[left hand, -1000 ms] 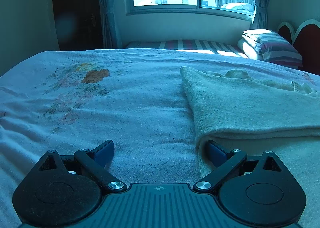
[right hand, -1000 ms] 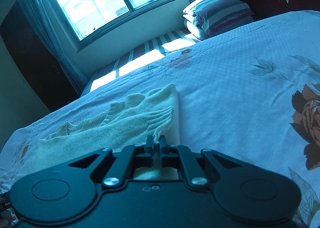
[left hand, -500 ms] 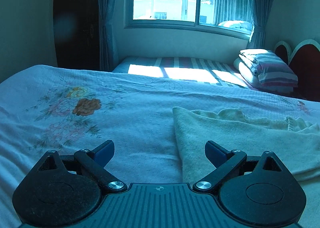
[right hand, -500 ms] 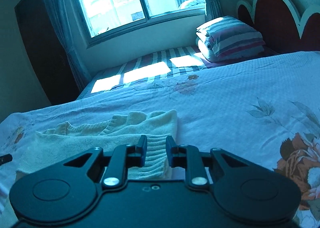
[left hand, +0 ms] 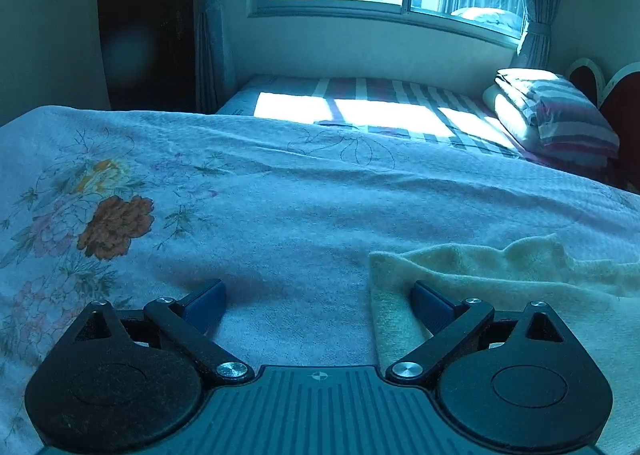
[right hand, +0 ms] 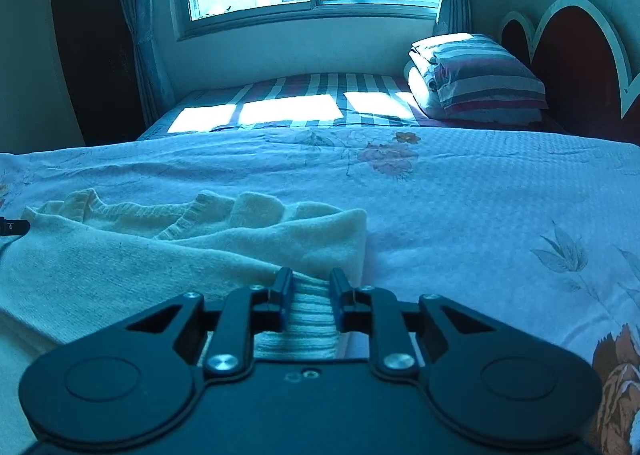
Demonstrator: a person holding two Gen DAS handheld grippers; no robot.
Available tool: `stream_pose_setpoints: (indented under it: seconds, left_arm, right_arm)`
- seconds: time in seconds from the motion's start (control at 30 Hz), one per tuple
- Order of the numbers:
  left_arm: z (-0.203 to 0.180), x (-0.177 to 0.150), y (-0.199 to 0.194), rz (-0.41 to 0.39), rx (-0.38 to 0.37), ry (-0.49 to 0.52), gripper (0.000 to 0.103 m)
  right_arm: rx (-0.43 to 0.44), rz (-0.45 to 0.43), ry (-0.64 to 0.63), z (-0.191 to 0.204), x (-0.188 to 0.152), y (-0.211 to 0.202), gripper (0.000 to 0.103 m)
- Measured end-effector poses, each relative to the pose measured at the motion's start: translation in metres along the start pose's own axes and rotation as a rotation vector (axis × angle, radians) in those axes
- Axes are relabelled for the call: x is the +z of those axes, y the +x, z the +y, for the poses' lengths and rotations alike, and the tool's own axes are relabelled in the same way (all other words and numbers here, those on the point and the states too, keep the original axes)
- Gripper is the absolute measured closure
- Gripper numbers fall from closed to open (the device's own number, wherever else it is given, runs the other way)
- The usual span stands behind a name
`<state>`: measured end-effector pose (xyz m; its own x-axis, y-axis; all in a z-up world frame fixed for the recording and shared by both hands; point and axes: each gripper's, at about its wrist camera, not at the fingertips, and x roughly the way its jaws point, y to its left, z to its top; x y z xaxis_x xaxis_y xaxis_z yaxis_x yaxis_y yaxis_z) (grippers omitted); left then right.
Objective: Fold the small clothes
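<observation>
A cream knitted sweater (right hand: 168, 251) lies folded over on the floral bedspread (right hand: 460, 215). In the left wrist view the sweater (left hand: 500, 275) lies at the lower right. My left gripper (left hand: 318, 295) is wide open and empty, low over the bed; its right finger is over the sweater's left edge. My right gripper (right hand: 308, 287) is partly open, jaws apart, over the ribbed hem of the sweater (right hand: 308, 319), which lies between them loose. A black tip of the left gripper (right hand: 14, 227) shows at the far left of the right wrist view.
A striped second bed (right hand: 304, 103) lies under the window beyond the bedspread. Folded striped bedding (right hand: 476, 75) is stacked by the red headboard (right hand: 568, 55). The bedspread (left hand: 280, 207) stretches left and ahead of the sweater.
My right gripper has opened and let go of the sweater's hem, then levelled out. Both grippers have drawn back and tilted up, so more of the room shows.
</observation>
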<state>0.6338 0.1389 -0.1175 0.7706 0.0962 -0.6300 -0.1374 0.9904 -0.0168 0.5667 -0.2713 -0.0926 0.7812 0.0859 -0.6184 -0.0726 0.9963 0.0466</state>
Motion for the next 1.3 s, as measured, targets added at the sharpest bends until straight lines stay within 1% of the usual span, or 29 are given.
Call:
stream_pose_setpoints:
  seconds: [0.03, 0.1, 0.17, 0.2, 0.27, 0.33, 0.4, 0.43, 0.47, 0.5, 0.53, 0.57, 0.6, 0.63, 0.67, 0.7, 0.73, 0.8, 0.87, 0.93, 1.0, 1.07, 1.13, 1.2, 1.3]
  left_arm:
    - [-0.001, 0.003, -0.005, -0.004, 0.0, 0.001, 0.006]
    - [0.0, 0.003, -0.024, -0.051, -0.035, 0.005, 0.006]
    - [-0.002, -0.008, -0.044, -0.062, -0.068, 0.054, 0.006]
    - [-0.004, -0.016, -0.05, -0.061, -0.072, 0.088, 0.006]
    - [-0.004, -0.035, -0.056, -0.02, -0.046, 0.161, 0.006]
    - [0.004, -0.047, -0.068, -0.031, -0.049, 0.138, 0.006]
    - [0.009, -0.053, -0.086, -0.041, -0.056, 0.104, 0.006]
    - [0.008, -0.055, -0.09, -0.047, -0.05, 0.117, 0.006]
    - [0.006, -0.058, -0.088, -0.03, -0.03, 0.149, 0.006]
    - [0.006, -0.059, -0.086, -0.022, -0.028, 0.145, 0.006]
    - [0.008, -0.058, -0.085, -0.012, -0.028, 0.114, 0.006]
    - [0.01, -0.053, -0.089, 0.009, -0.027, 0.078, 0.006]
    - [0.01, -0.052, -0.097, -0.009, -0.033, 0.071, 0.006]
    - [0.009, -0.052, -0.108, -0.04, -0.044, 0.078, 0.006]
    - [0.009, -0.055, -0.117, -0.049, -0.054, 0.084, 0.006]
    - [0.01, -0.06, -0.126, -0.033, -0.065, 0.085, 0.006]
    - [0.011, -0.065, -0.133, -0.016, -0.075, 0.084, 0.006]
    - [0.015, -0.086, -0.159, 0.007, -0.097, 0.081, 0.006]
    - [0.019, -0.109, -0.186, 0.03, -0.11, 0.079, 0.006]
    - [0.023, -0.132, -0.211, 0.04, -0.104, 0.079, 0.006]
    - [0.026, -0.156, -0.235, 0.066, -0.084, 0.073, 0.006]
    - [0.029, -0.177, -0.251, 0.102, -0.06, 0.053, 0.006]
    - [0.032, -0.196, -0.263, 0.138, -0.061, 0.022, 0.006]
    - [0.033, -0.211, -0.275, 0.136, -0.071, 0.018, 0.006]
    - [0.035, -0.223, -0.291, 0.142, -0.123, 0.018, 0.006]
  right_arm:
    - [-0.005, 0.0, 0.0, 0.0, 0.004, 0.001, 0.079]
    - [-0.019, -0.006, 0.006, 0.001, 0.008, -0.002, 0.075]
    - [-0.002, -0.025, -0.017, 0.002, 0.007, -0.012, 0.076]
    - [-0.001, -0.021, -0.032, 0.004, 0.003, -0.015, 0.075]
    - [0.002, 0.022, -0.075, 0.007, -0.007, -0.018, 0.077]
    - [-0.029, 0.02, -0.138, 0.011, -0.019, -0.023, 0.074]
    - [-0.038, 0.005, -0.162, 0.014, -0.024, -0.037, 0.074]
    - [-0.032, -0.016, -0.169, 0.016, -0.026, -0.047, 0.072]
    - [-0.019, -0.036, -0.175, 0.018, -0.028, -0.055, 0.07]
    - [-0.001, -0.034, -0.184, 0.019, -0.032, -0.056, 0.068]
    - [0.002, 0.02, -0.184, 0.019, -0.036, -0.049, 0.066]
    - [0.004, 0.055, -0.165, 0.016, -0.038, -0.043, 0.066]
    - [0.011, 0.045, -0.115, 0.011, -0.037, -0.046, 0.065]
    - [0.021, 0.061, -0.065, 0.007, -0.032, -0.049, 0.066]
    - [0.044, 0.043, -0.019, 0.002, -0.03, -0.058, 0.066]
    - [0.062, 0.013, 0.01, -0.002, -0.03, -0.068, 0.065]
    - [0.07, 0.004, 0.024, -0.005, -0.031, -0.078, 0.065]
    - [0.1, 0.013, 0.052, -0.014, -0.038, -0.094, 0.065]
    - [0.153, 0.025, 0.085, -0.026, -0.05, -0.113, 0.065]
    - [0.186, 0.043, 0.105, -0.036, -0.067, -0.13, 0.065]
    - [0.21, 0.079, 0.13, -0.045, -0.085, -0.143, 0.064]
    - [0.204, 0.108, 0.123, -0.048, -0.101, -0.155, 0.064]
    - [0.203, 0.136, 0.147, -0.052, -0.112, -0.164, 0.065]
    - [0.216, 0.163, 0.2, -0.058, -0.125, -0.177, 0.066]
    - [0.226, 0.179, 0.28, -0.066, -0.144, -0.201, 0.066]
